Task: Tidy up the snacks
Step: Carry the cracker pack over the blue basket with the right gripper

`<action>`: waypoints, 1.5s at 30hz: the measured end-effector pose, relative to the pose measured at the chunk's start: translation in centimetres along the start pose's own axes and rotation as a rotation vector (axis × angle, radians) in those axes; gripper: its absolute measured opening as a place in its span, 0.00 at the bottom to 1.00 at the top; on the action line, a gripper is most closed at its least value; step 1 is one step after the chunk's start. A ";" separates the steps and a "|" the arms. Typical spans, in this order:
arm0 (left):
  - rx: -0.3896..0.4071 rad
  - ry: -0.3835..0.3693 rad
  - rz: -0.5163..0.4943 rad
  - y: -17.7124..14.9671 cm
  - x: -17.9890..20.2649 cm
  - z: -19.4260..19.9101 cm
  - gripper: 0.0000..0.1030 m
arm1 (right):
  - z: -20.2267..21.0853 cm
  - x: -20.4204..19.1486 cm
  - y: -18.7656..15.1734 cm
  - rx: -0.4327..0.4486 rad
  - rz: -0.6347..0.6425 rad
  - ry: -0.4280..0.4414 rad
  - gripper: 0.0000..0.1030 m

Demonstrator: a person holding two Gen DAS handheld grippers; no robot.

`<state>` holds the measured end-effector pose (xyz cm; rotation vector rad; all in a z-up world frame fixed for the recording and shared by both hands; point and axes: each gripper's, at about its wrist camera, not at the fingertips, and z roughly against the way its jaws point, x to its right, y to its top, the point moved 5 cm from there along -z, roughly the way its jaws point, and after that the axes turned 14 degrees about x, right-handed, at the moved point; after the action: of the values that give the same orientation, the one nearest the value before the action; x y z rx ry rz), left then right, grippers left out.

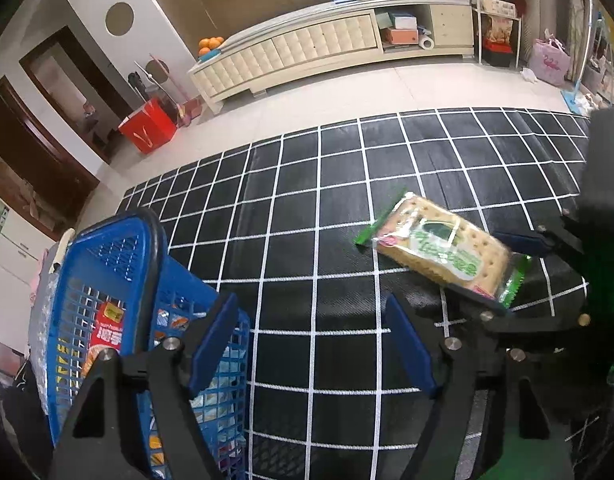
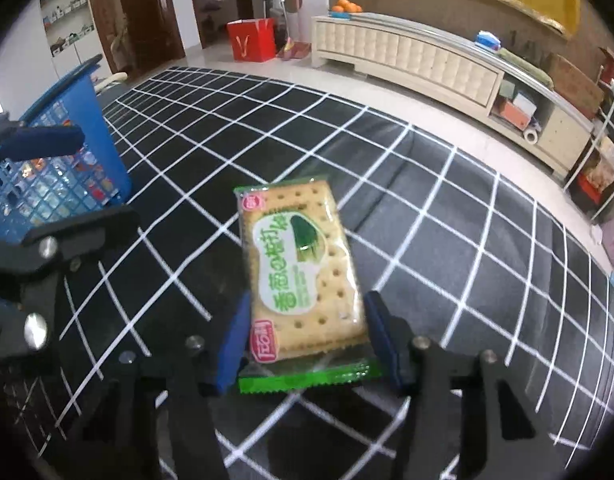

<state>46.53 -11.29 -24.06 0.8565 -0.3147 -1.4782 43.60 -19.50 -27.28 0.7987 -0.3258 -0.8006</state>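
A green-edged cracker packet (image 2: pixel 303 276) is between the blue pads of my right gripper (image 2: pixel 307 344), which is shut on its near end and holds it above the black checked cloth (image 2: pixel 427 208). The same packet (image 1: pixel 443 252) shows in the left wrist view at right, with the right gripper (image 1: pixel 507 276) around it. My left gripper (image 1: pixel 311 344) is open and empty, its left finger over the rim of a blue plastic basket (image 1: pixel 107 264). The basket (image 2: pixel 67 160) holds several snack packets.
A long cream cabinet (image 1: pixel 327 48) stands against the far wall with oranges (image 1: pixel 211 44) on it. A red bag (image 1: pixel 147 128) sits on the tiled floor by the doors. Shelves (image 1: pixel 499 20) stand at the right.
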 end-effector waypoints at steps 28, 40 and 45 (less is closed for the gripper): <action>0.211 -0.273 0.222 -0.3 -9.5 18.7 0.72 | 21.7 -7.3 7.4 0.210 -0.059 -0.159 0.58; 0.280 -0.244 0.280 -4.6 -18.7 23.6 0.72 | 22.3 -14.7 9.7 0.208 -0.063 -0.138 0.58; 0.262 -0.237 0.297 -6.3 -21.5 23.6 0.72 | 21.0 -18.4 10.7 0.220 -0.055 -0.107 0.58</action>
<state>23.66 2.55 -5.57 0.7997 -0.7927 -1.2754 25.51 -11.92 -4.77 0.9753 -0.4957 -0.8708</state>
